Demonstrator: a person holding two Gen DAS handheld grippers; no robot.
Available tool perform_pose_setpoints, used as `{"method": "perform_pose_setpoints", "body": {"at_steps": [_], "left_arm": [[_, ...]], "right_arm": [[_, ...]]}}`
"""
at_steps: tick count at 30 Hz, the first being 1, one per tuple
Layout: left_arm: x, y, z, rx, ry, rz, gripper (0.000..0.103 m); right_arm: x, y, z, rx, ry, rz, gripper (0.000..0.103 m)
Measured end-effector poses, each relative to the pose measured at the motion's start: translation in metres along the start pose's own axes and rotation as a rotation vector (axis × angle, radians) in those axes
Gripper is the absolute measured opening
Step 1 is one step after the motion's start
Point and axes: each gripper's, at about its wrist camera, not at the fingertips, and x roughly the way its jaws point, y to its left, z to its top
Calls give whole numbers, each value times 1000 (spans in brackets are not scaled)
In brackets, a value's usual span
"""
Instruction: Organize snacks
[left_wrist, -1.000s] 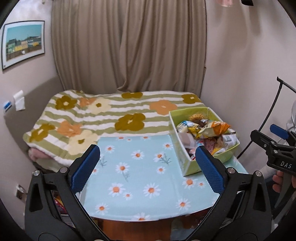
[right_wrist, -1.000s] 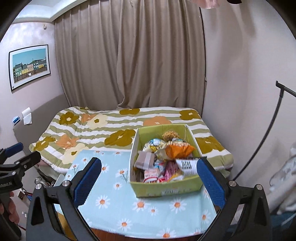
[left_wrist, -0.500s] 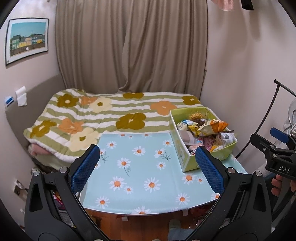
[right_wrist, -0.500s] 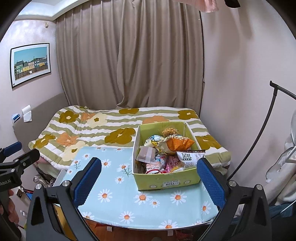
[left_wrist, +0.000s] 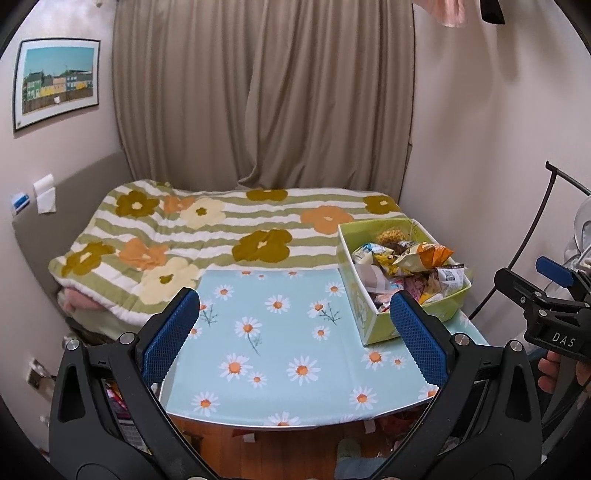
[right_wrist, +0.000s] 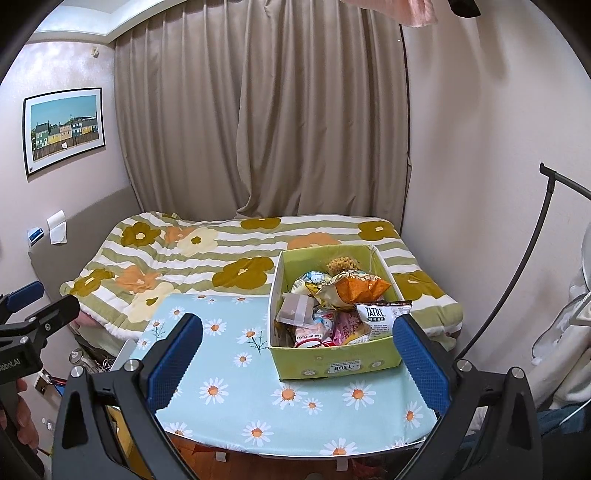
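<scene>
A green cardboard box (right_wrist: 332, 363) stands at the right of a small table with a blue daisy cloth (right_wrist: 236, 391). It is heaped with snack packets, among them an orange bag (right_wrist: 354, 290) and a white TATRE packet (right_wrist: 380, 315). The box also shows in the left wrist view (left_wrist: 364, 314) with its packets (left_wrist: 417, 262). My left gripper (left_wrist: 293, 338) is open and empty, held back above the table's front edge. My right gripper (right_wrist: 297, 360) is open and empty, in front of the box. Each gripper shows at the side of the other's view.
A bed with a striped flower blanket (left_wrist: 207, 236) lies behind the table, with beige curtains (left_wrist: 258, 96) beyond. A wall is close on the right, with a black curved stand (right_wrist: 517, 266). Wood floor (left_wrist: 280, 450) and clutter lie below the table's front edge.
Both grippers have drawn back and up from the table, so the table and box look smaller and the floor shows. Both stay open and empty.
</scene>
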Motion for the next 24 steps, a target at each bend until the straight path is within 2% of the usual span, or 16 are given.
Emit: {"method": "perform_pose_setpoints", "body": {"at_steps": [24], "left_arm": [[-6, -5, 1, -3, -12, 8, 102]], "right_arm": [[0, -3, -1, 8, 8, -5, 103]]}}
